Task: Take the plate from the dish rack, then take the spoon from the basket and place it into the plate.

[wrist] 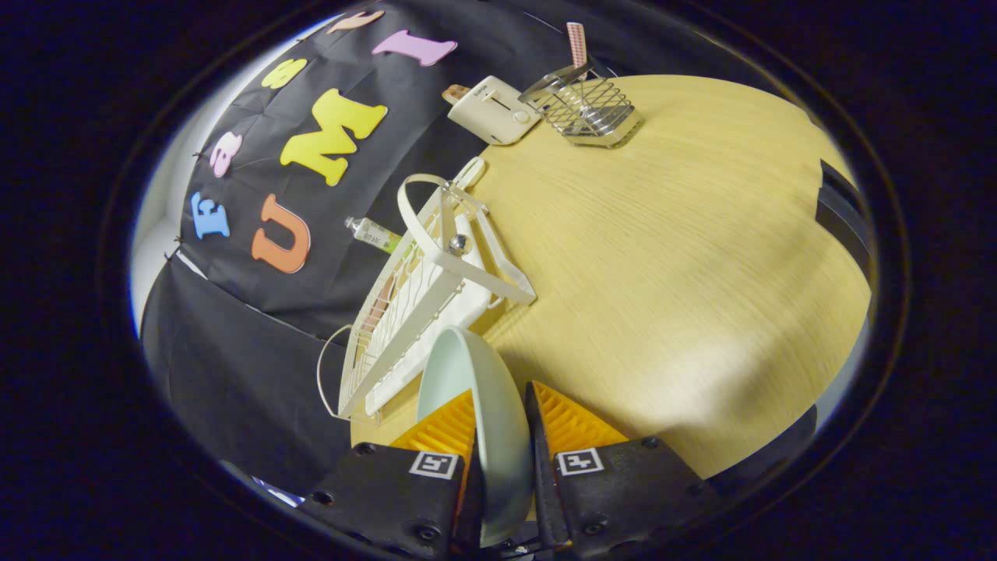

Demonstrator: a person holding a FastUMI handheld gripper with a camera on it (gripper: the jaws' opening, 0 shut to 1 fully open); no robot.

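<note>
Claw (502, 436) is clamped on the plate (479, 405), one finger on each face of the rim, plate held on edge between them. It's just beside the near end of the white dish rack (420, 296), apparently out of the slots and above the wooden table (670, 257).

Risks as I see them:
- Rim-only pinch on a smooth plate; a tilt could let it pivot or slip out.
- Plate sits close to the rack frame; swinging toward it could clip the frame.
- Setting it down edge-first, it could roll or tip over.

Wire basket (588, 109) stands well beyond, at the far side next to a toaster (492, 109); spoon handle (577, 43) sticks up out of it. A tall upright handle is easy to knock when reaching in.
</note>
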